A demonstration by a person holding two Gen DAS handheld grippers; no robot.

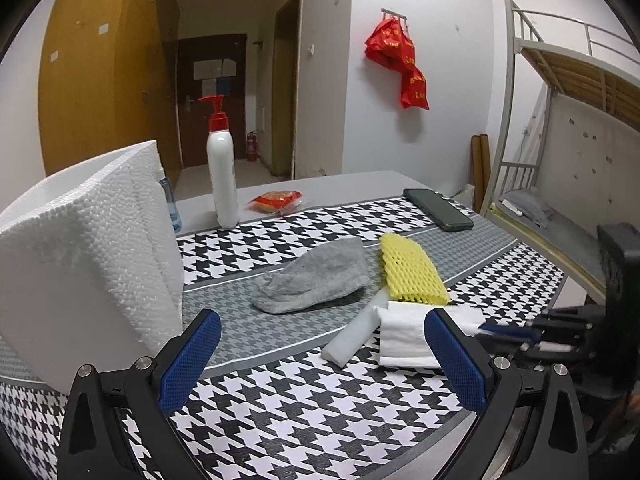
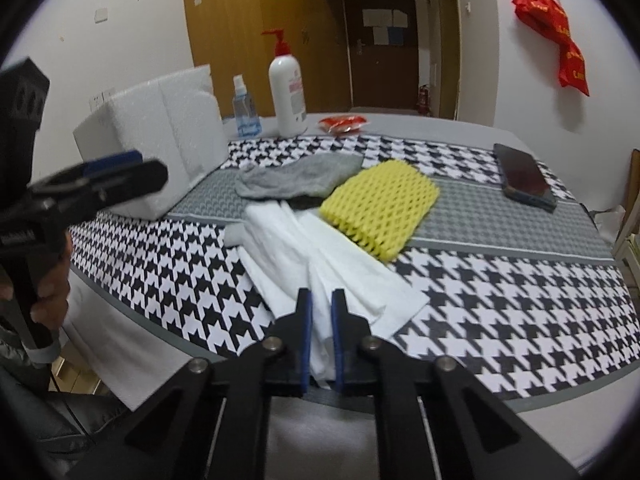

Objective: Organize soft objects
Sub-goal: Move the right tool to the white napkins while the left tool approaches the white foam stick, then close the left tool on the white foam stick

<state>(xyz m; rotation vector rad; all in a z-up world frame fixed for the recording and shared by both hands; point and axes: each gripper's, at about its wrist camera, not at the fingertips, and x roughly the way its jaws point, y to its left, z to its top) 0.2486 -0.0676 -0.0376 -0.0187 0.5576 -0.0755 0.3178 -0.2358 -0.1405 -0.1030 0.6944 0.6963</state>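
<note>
- white walls, red bag (image 1: 398, 62) hanging on a hook
- wooden wardrobe (image 1: 108, 76), dark door (image 1: 212, 92) down the hallway
- metal bunk bed (image 1: 568, 92) just past the tabletop's edge

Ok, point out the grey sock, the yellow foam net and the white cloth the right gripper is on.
grey sock (image 1: 316, 280): left wrist view, middle of its body.
yellow foam net (image 2: 380, 206): right wrist view, centre of the mesh.
white cloth (image 2: 304, 248): right wrist view, folded middle, ahead of the pads.

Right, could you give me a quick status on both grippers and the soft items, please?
Right gripper shut on white cloth. Left gripper open, empty. Grey sock, yellow foam net on table. Nothing blocking.
</note>
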